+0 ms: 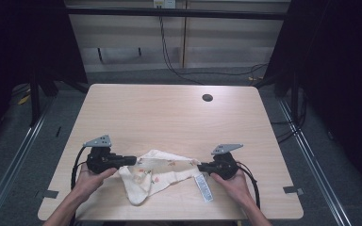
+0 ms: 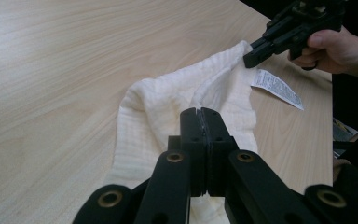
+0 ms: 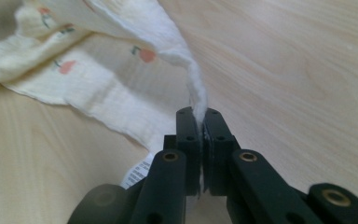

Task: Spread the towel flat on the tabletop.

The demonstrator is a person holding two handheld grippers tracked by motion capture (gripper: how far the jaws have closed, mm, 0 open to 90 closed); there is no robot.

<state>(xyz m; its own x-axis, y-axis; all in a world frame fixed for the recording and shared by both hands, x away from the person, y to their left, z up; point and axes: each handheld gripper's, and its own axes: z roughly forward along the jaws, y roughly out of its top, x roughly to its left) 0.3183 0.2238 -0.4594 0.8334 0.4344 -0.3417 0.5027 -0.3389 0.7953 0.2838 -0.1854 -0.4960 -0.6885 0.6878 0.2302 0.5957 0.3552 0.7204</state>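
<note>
The pale wood-grain surface (image 1: 169,117) stands in a dim room with dark curtains at both sides and black cables trailing over the grey floor behind it; a small round dark hole (image 1: 207,98) sits near its far edge. Your cream, crinkled cloth with small red printed motifs (image 1: 158,174) lies near the edge closest to you, stretched between your two hands, its middle sagging in a loose fold toward you; a white printed care label (image 1: 204,188) hangs from its right end and rests flat on the wood. Your left hand (image 1: 90,181) comes in low from the bottom, palm wrapped under the left tool (image 1: 133,160), which lies level and points right; its jaws are pressed together on the cloth's left edge. Your right hand (image 1: 233,181) mirrors it, cupped beneath the right tool (image 1: 201,166), which points left; its jaws are clamped on the cloth's right corner, a thin ridge of fabric rising from between them in the right gripper view.
</note>
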